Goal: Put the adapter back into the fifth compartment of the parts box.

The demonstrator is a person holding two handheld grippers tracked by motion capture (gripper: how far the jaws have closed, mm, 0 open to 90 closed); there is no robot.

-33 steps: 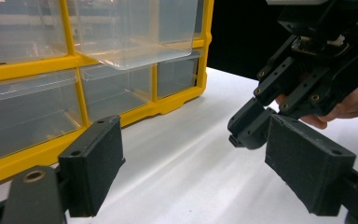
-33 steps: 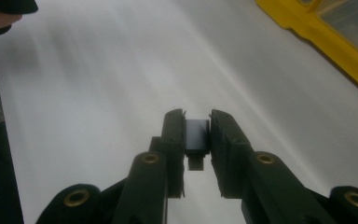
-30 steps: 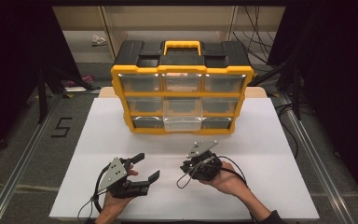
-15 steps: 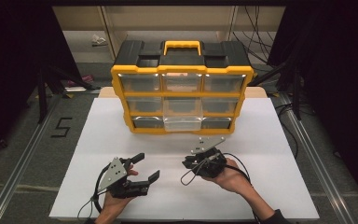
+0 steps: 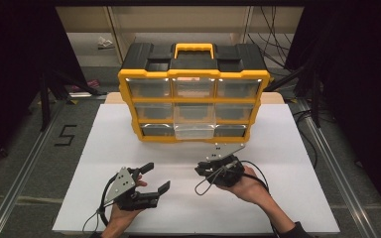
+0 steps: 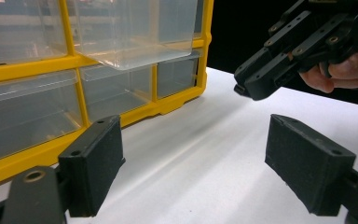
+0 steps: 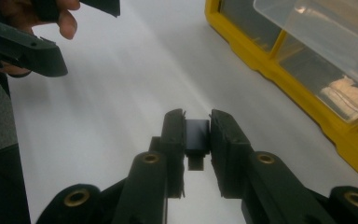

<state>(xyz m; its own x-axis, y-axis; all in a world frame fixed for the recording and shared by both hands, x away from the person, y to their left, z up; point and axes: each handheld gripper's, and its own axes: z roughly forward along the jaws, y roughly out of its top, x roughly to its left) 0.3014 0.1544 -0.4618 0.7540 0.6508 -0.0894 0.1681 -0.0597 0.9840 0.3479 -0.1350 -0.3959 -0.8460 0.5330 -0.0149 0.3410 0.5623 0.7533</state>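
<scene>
- We find the left tongs (image 5: 154,178) nearest the person's edge of the bench (image 5: 104,148), jaws spread wide with nothing between them. We judge them parked in reserve, clear of the work.
- The right tongs (image 7: 196,135) are clenched on a small dark block (image 7: 197,136), pinched between the two pads in the right gripper view. In the high view these right tongs (image 5: 203,171) sit just ahead of the person's hand (image 5: 245,186), pointing across towards the left tongs.
- We judge the block is carried low over the bench so it can go into a drawer; what the block is, we cannot tell.
- Beyond the tongs stands the yellow organiser (image 5: 193,106), upright, with rows of clear drawers facing the person. The bottom middle drawer (image 5: 193,130) stands pulled out, apparently ready to receive the block; it looks empty.
- The drawer to its side holds something pale (image 7: 342,93), too blurred to identify.
- The bench top is plain white, matte and otherwise bare.
- Around it we note a dark floor with a "5" marked (image 5: 65,135), metal rails, loose cables (image 5: 273,54) and a pale shelf unit (image 5: 89,29) behind.
</scene>
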